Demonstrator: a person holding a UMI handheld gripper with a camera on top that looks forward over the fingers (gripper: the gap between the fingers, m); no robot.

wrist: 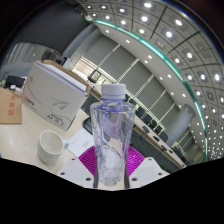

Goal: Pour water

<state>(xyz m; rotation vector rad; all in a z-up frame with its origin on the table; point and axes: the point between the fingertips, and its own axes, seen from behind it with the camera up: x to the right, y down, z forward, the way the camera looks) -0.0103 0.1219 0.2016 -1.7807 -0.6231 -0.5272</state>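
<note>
A clear plastic water bottle (111, 128) with a white cap stands upright between my fingers, raised off the table. My gripper (111, 160) is shut on the bottle, with both magenta pads (92, 159) pressing on its lower body. A small white cup (50, 149) sits on the pale table (20, 140) to the left of the bottle, a little ahead of my left finger. The bottle hides the table right in front of me.
A large white box (55, 95) with a grey logo stands behind the cup. Papers (10, 107) lie at the far left of the table. Beyond are office desks and a ceiling with rows of lights.
</note>
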